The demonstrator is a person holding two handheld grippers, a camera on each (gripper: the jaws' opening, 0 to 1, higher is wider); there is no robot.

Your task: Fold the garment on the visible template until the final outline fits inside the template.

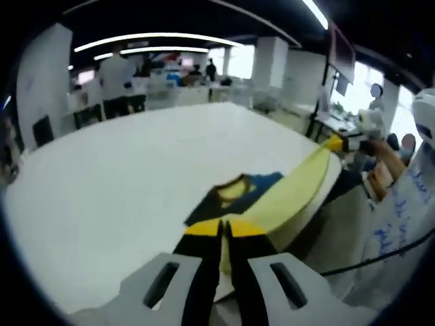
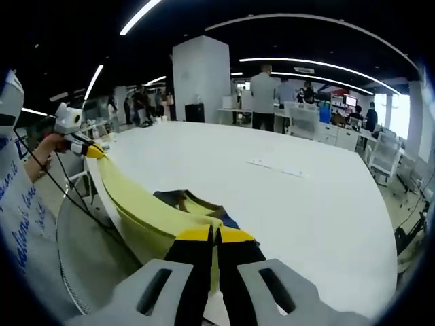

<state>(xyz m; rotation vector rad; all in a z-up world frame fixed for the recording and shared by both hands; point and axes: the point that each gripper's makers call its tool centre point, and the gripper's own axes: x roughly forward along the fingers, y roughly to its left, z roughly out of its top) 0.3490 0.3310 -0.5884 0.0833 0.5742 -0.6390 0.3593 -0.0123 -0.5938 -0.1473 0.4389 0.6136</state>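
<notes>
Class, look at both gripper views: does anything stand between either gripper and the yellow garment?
No. Both the left gripper and the right gripper are already shut on the yellow garment, stretched between them at the white table's edge.

both views low at the table [image 1: 122, 176] edge, facing across it, sharing the garment [image 2: 146, 214]

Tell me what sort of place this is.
Likely an open-plan office or lab: long ceiling light strips, desks with monitors at the back, people standing about, and a large white table holding the garment.
</notes>
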